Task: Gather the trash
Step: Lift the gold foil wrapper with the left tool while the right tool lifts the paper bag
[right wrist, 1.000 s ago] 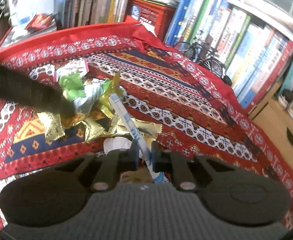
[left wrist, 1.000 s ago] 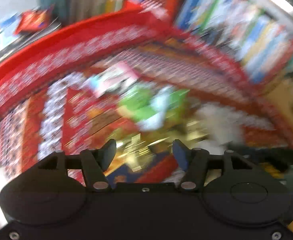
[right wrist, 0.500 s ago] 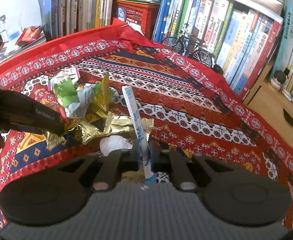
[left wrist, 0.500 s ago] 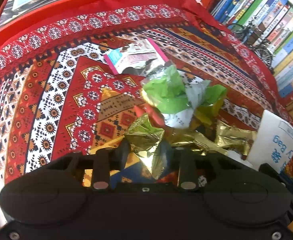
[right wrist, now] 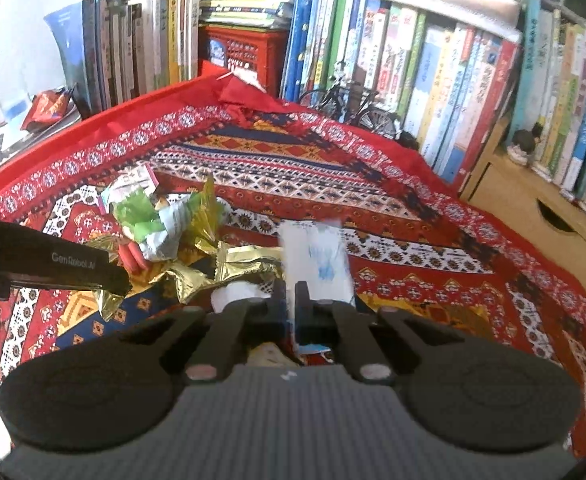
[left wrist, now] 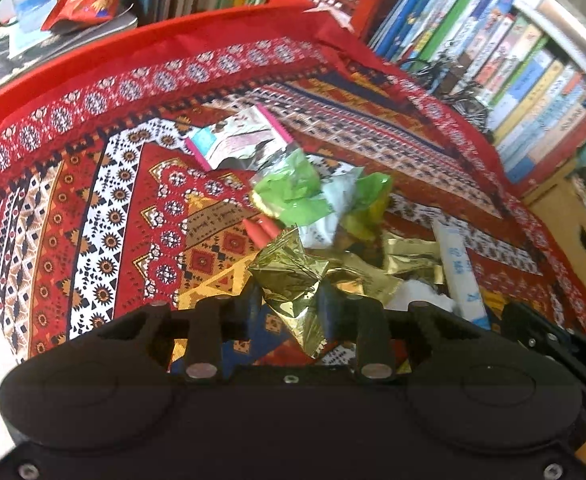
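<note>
Left wrist view: left hand-held gripper [left wrist: 289,304] pinches gold foil wrapper [left wrist: 293,280]; right hand-held gripper [right wrist: 291,300] clamps white-blue packet [right wrist: 317,260] above patterned red cloth [right wrist: 393,216].

Between the left gripper's [left wrist: 289,300] matt black plastic fingers sits a crinkled gold wrapper [left wrist: 293,280] of glossy foil. Beyond it lies thin, shiny green film [left wrist: 293,192] on a woven, matt patterned cloth [left wrist: 105,208]. The right gripper [right wrist: 291,300] pinches a smooth white-and-blue packet [right wrist: 317,260], slightly glossy.

"GenRobot.AI" stands in pale letters on the black left tool [right wrist: 113,280]; the print on the book spines [right wrist: 445,92] is too small to read.
</note>
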`<state>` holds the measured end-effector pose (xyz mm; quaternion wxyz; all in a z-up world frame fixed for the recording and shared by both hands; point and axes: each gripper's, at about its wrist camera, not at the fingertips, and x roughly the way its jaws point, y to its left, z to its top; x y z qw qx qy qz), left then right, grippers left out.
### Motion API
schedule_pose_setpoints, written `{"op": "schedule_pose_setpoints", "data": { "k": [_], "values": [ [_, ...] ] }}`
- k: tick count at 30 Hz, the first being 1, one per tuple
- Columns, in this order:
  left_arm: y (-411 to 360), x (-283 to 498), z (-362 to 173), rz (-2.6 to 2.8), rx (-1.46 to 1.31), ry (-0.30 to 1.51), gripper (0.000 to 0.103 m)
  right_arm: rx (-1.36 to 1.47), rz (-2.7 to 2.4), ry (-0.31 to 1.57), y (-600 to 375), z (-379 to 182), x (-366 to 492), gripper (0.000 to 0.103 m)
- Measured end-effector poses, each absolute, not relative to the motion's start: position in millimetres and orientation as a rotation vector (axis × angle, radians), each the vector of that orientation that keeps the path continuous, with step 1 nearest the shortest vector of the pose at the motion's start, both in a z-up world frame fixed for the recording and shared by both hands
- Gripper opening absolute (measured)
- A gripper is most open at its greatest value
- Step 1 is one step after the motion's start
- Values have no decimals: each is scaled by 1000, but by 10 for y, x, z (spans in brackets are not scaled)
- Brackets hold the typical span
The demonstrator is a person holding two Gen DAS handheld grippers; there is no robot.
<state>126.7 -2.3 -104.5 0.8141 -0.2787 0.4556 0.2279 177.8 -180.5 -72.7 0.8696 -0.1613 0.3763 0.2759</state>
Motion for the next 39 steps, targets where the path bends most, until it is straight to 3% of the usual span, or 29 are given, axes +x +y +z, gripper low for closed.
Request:
{"op": "schedule_pose_setpoints", "data": {
  "k": [2, 4, 6, 8, 19, 29, 31, 33, 35, 38, 39],
  "values": [
    [-31, 1206, -980, 465, -589, 960, 28, -352, 549, 779, -1814, -701, 1734, 7],
    [-29, 1138, -928, 447, -584, 954, 28, -368, 491, 785, -1819, -720, 1728, 17],
    [-23, 1081, -893, 437, -575, 953, 28, -367, 449, 798, -1843, -757, 1768, 48],
    [-11, 1040, -874, 433, -562, 951, 28, -353, 430, 813, -1863, -794, 1824, 65],
    [91, 1166, -1039, 476, -531, 968, 28, -379, 482, 879, -1720, -1216, 2232, 86],
    [66, 1364, -1235, 494, -525, 1005, 28, -377, 501, 971, -1736, -1568, 2614, 88],
    [45, 1388, -1249, 490, -524, 1008, 28, -342, 531, 993, -1774, -1565, 2628, 80],
    [20, 1406, -1256, 482, -521, 1012, 28, -304, 553, 1009, -1795, -1538, 2619, 54],
    [-6, 1419, -1256, 468, -525, 1014, 28, -309, 558, 1002, -1780, -1495, 2591, 46],
    [-49, 1426, -1226, 451, -516, 1010, 28, -271, 536, 990, -1822, -1409, 2567, 26],
    [-64, 1426, -1205, 445, -511, 1006, 28, -244, 532, 997, -1851, -1383, 2570, 24]
  ]
}}
